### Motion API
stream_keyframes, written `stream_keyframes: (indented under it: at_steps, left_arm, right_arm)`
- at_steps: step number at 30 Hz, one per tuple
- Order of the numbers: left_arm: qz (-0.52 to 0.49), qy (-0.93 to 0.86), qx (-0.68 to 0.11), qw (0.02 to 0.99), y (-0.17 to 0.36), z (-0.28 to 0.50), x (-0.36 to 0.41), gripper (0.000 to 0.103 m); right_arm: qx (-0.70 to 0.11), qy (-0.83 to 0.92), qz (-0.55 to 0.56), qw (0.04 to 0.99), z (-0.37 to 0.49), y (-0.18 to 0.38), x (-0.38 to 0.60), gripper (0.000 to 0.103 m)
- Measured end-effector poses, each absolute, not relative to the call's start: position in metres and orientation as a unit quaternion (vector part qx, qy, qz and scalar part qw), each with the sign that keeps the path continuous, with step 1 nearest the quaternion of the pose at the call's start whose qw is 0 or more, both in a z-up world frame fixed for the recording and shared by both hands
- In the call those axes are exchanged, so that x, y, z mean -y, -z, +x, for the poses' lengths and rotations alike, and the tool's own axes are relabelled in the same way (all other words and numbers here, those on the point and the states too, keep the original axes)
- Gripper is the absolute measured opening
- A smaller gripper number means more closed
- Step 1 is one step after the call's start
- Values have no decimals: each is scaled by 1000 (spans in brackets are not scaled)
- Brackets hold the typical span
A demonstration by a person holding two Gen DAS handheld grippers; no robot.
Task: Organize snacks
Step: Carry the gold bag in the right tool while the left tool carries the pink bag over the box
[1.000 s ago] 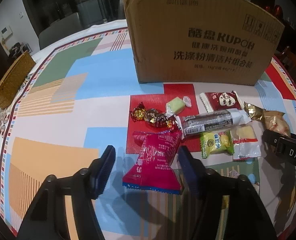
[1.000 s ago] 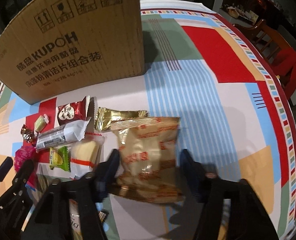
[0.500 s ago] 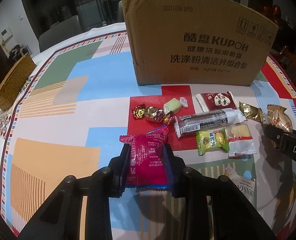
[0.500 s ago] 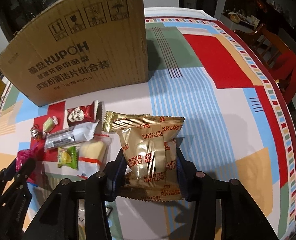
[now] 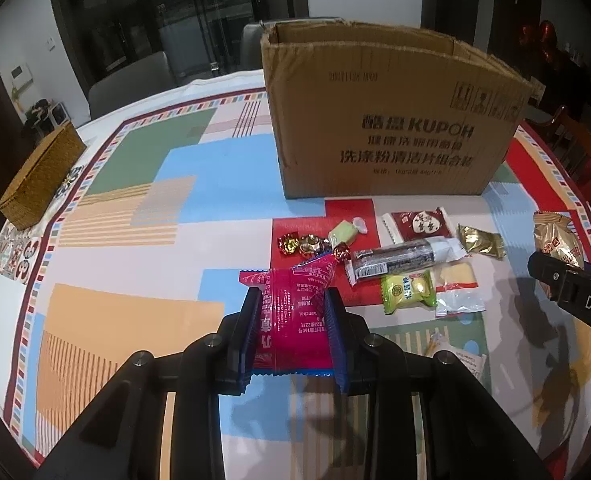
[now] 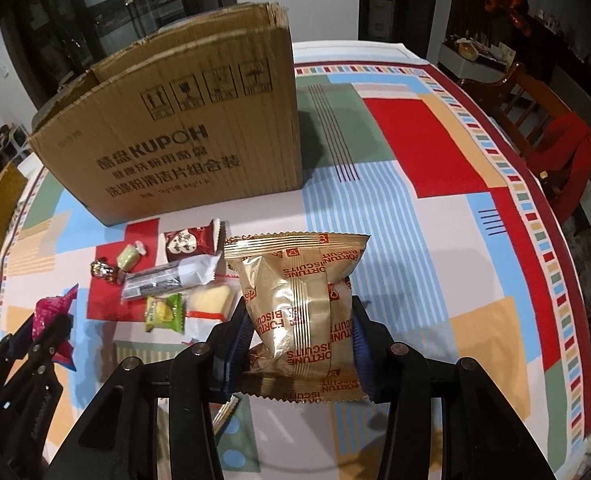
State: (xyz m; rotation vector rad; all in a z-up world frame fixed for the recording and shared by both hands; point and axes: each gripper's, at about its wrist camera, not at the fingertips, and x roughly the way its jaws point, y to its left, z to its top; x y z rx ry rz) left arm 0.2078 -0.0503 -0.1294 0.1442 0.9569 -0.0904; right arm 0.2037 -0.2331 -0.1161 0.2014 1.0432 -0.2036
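Note:
My left gripper (image 5: pixel 293 328) is shut on a pink snack packet (image 5: pixel 293 312), held off the patterned tablecloth (image 5: pixel 135 208). My right gripper (image 6: pixel 299 332) is shut on a gold biscuit packet (image 6: pixel 299 304), also lifted. That gold packet (image 5: pixel 555 240) and the right gripper's side show at the right edge of the left wrist view; the pink packet (image 6: pixel 49 308) shows at the left of the right wrist view. An open-topped cardboard box (image 5: pixel 387 120) stands behind a cluster of loose snacks: foil candies (image 5: pixel 307 244), a green sweet (image 5: pixel 343 232), a red packet (image 5: pixel 419 224), a long dark bar (image 5: pixel 399 262), a green packet (image 5: pixel 407 292).
A woven basket (image 5: pixel 39 176) sits at the far left edge of the table. Another white packet (image 5: pixel 467 364) lies near the front, below the snack cluster. Chairs stand behind the table, and a red-cushioned wooden chair (image 6: pixel 555 140) is at the right.
Both grippers closed on their packets, pink on the left and gold on the right, and then rose with them off the table. The box top has come into view.

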Motion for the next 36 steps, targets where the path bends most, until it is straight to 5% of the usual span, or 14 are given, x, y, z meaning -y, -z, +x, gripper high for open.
stream_keyframes:
  at_steps: [36]
  left_arm:
    - [50, 78, -384, 919, 19, 218, 57, 31]
  right_arm:
    - [-408, 67, 44, 909, 196, 18, 220, 47]
